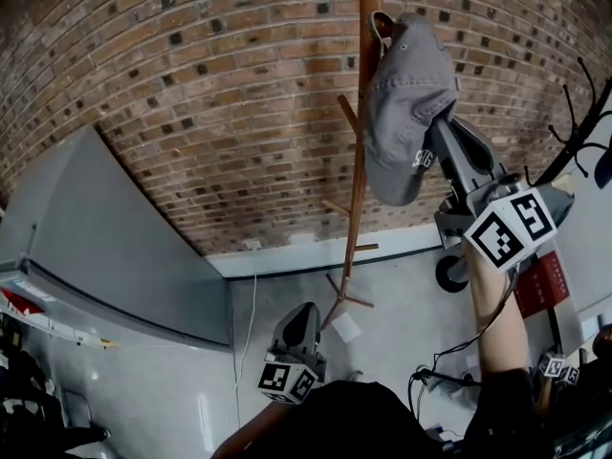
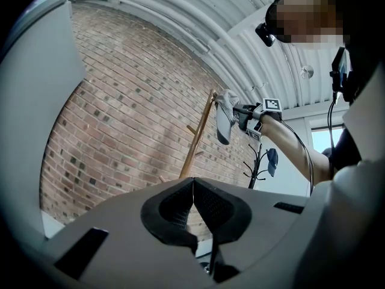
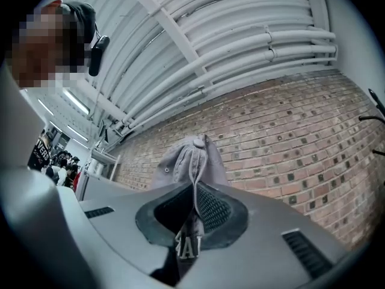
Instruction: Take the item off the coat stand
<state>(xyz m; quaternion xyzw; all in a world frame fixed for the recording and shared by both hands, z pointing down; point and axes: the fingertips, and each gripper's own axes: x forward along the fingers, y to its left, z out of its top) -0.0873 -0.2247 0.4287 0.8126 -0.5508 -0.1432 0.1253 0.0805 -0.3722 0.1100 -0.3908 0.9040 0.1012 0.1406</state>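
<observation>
In the head view a wooden coat stand (image 1: 356,180) rises against the brick wall (image 1: 220,94), and a grey cap (image 1: 406,103) hangs at its top, on the right side of the pole. Its strap end seems to hook over the pole's tip, though that spot is too small to be sure. The right gripper (image 1: 433,143) is raised to the cap's lower right edge, beside its white lettering, and its jaws are pinched on the fabric. The left gripper (image 1: 304,314) is held low and near the person, well apart from the stand, and a black coat rack (image 1: 579,122) stands at the far right. In the left gripper view the left gripper (image 2: 192,182) has its jaws pressed together with nothing between them. Beyond them, the coat stand (image 2: 195,140), the cap (image 2: 224,118) and the right gripper (image 2: 248,117) on it show far off. In the right gripper view the right gripper (image 3: 194,188) is clamped on a fold of the cap (image 3: 191,158). White letters show between the pads, and the crown bulges just past the jaw tips in front of the brick wall (image 3: 289,143).
</observation>
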